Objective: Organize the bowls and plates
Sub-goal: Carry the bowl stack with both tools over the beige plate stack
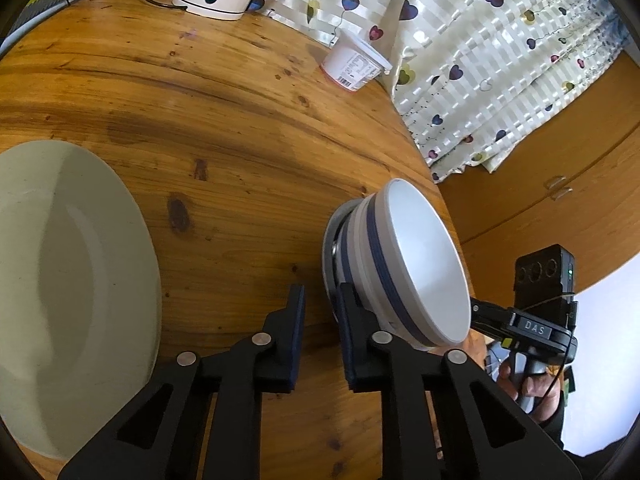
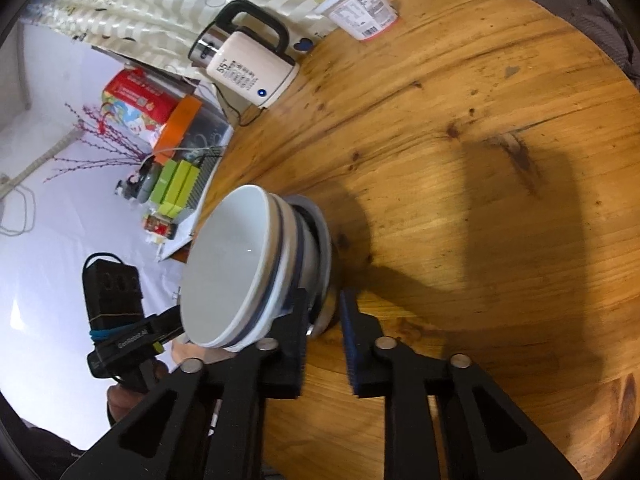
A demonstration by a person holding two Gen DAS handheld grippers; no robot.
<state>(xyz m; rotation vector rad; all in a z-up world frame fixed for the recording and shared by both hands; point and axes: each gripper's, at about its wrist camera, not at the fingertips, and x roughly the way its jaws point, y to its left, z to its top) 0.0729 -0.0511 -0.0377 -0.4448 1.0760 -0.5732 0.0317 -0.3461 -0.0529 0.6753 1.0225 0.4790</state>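
Observation:
A stack of white bowls with a blue band (image 1: 416,264) stands on a small plate on the round wooden table; it also shows in the right wrist view (image 2: 240,272). My left gripper (image 1: 322,300) is open, its right finger against the stack's base, nothing between the jaws. My right gripper (image 2: 324,308) is open, its left finger touching the stack's lower side. A large white plate (image 1: 68,292) lies on the table at the left of the left wrist view.
A cream electric kettle (image 2: 252,72) and a yoghurt tub (image 2: 362,10) stand at the table's far edge, before a heart-patterned curtain (image 1: 500,60). Boxes and packets (image 2: 160,128) lie on the white floor beyond the table edge. A wooden cabinet (image 1: 560,200) stands behind.

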